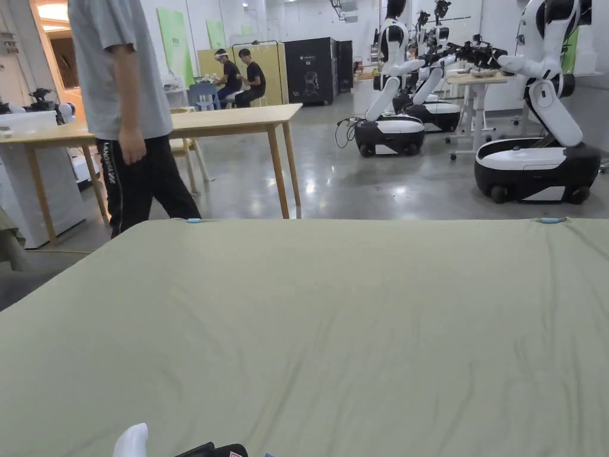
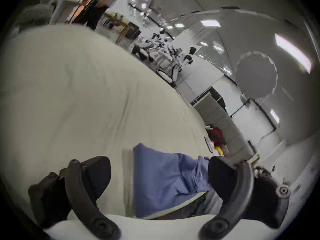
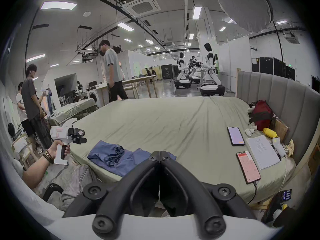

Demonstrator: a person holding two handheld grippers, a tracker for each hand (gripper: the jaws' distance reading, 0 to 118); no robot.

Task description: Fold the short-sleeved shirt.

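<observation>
Right gripper view: blue shirt (image 3: 119, 157) crumpled at bed (image 3: 173, 122) near edge, unfolded; right hand-held gripper (image 3: 160, 157) pressed together, empty; left hand-held gripper (image 2: 159, 172) spread wide.

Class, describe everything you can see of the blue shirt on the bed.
The blue shirt is a soft, thin-looking fabric, lying crumpled and unfolded near the bed's near edge, one part bunched into rolled folds. It rests on the green sheet; neither gripper touches it. The left gripper hangs open over it; the right gripper is shut, empty.
</observation>
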